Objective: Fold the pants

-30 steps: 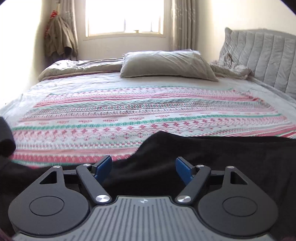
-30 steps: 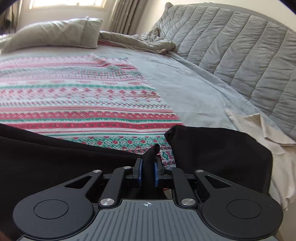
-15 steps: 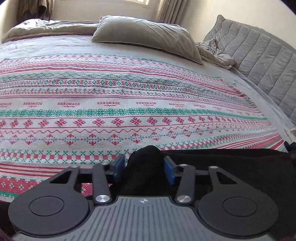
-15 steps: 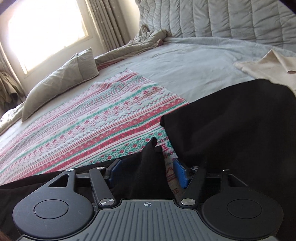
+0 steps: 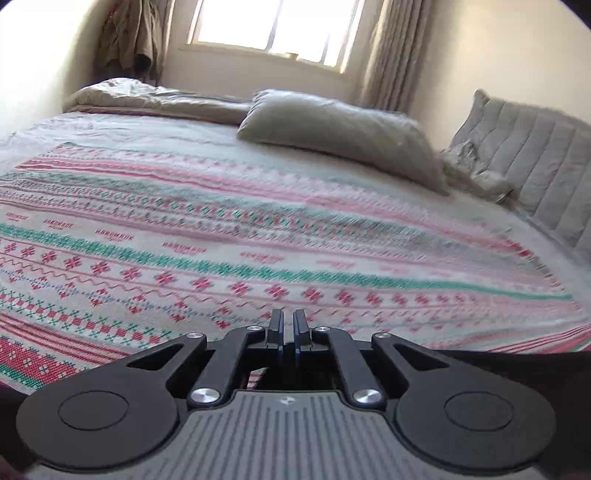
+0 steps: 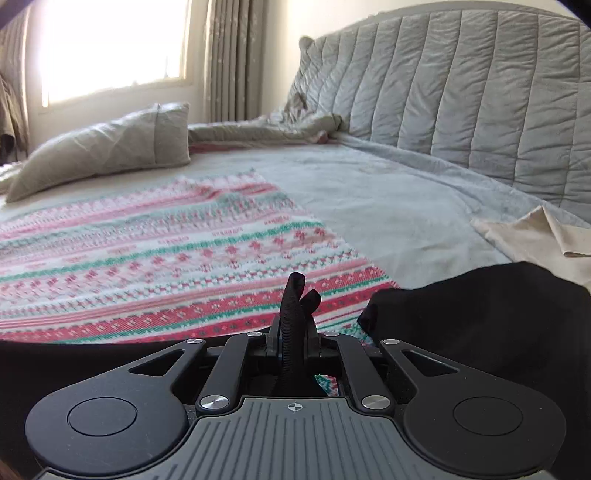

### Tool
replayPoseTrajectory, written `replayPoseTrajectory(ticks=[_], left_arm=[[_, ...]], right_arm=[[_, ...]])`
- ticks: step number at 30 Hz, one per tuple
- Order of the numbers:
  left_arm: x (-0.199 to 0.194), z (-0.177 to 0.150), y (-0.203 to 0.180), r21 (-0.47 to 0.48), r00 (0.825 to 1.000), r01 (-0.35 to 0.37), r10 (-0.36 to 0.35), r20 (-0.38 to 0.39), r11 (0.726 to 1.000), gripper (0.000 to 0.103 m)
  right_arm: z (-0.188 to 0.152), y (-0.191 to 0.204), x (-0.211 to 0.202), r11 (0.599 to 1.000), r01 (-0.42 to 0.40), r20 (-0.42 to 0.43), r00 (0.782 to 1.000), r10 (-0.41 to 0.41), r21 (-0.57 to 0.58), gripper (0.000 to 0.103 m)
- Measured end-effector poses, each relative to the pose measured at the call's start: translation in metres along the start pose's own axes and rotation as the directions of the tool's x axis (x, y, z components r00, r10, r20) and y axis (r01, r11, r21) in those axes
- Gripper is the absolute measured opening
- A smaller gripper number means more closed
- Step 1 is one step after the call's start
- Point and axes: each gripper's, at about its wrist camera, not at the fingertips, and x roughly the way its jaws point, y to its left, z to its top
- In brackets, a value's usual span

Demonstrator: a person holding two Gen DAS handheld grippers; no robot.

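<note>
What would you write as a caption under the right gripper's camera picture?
Right gripper pinching a fold of black pants above a patterned blanket on the bed.

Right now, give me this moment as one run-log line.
left claw: shut, grip unseen | right claw: closing on pants fold | pants bulk: on bed

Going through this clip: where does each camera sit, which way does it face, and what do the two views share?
Left wrist: on the left gripper, facing across the patterned blanket toward the window; only its own jaws show.
Right wrist: on the right gripper, facing the quilted headboard; its jaws are closing on a fold of the black pants.
Shared: blanket, grey pillow, window, headboard.
</note>
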Motion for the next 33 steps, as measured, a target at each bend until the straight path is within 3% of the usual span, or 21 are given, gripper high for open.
replayPoseTrajectory(ticks=[3, 5, 8, 13, 17, 20, 25, 30, 33], left_arm=[[-0.005, 0.004, 0.009, -0.063, 1.0, 0.003, -0.002, 0.008, 0.998, 0.026], [-0.022, 0.009, 0.012, -0.07, 0.998, -0.033, 0.036, 0.041, 0.997, 0.052], [-0.055, 0.014, 0.019, -0.075, 0.995, -0.06, 0.066, 0.076, 0.995, 0.067], [-0.105, 0.003, 0.014, -0.067, 0.997, -0.05, 0.054, 0.058, 0.997, 0.075], [-0.134, -0.029, -0.019, 0.032, 0.999, 0.027, -0.028, 0.02, 0.999, 0.084], [-0.147, -0.057, -0.048, 0.135, 0.995, 0.1, -0.098, -0.017, 0.986, 0.086], [-0.157, -0.099, -0.093, 0.31, 0.973, 0.229, -0.21, -0.095, 0.923, 0.087], [-0.163, -0.13, -0.119, 0.473, 0.925, 0.38, -0.333, -0.182, 0.795, 0.087], [-0.16, -0.143, -0.127, 0.515, 0.902, 0.431, -0.362, -0.234, 0.741, 0.087]], right_arm=[[-0.001, 0.003, 0.007, 0.999, 0.032, -0.018, 0.999, -0.032, -0.009, 0.021], [0.003, -0.002, -0.003, 0.999, 0.039, -0.007, 0.999, -0.039, -0.004, 0.047], [0.01, -0.014, -0.028, 1.0, -0.007, 0.035, 0.999, 0.007, -0.001, 0.065], [0.014, -0.029, -0.068, 0.995, -0.096, 0.005, 0.995, 0.096, -0.004, 0.072], [0.005, -0.038, -0.087, 0.984, -0.172, -0.12, 0.977, 0.175, 0.035, 0.076], [-0.006, -0.047, -0.1, 0.977, -0.198, -0.193, 0.959, 0.21, 0.08, 0.076], [-0.029, -0.064, -0.121, 0.969, -0.187, -0.242, 0.945, 0.222, 0.159, 0.076], [-0.056, -0.079, -0.127, 0.94, -0.186, -0.271, 0.925, 0.265, 0.284, 0.075], [-0.073, -0.085, -0.119, 0.92, -0.175, -0.265, 0.923, 0.277, 0.352, 0.074]])
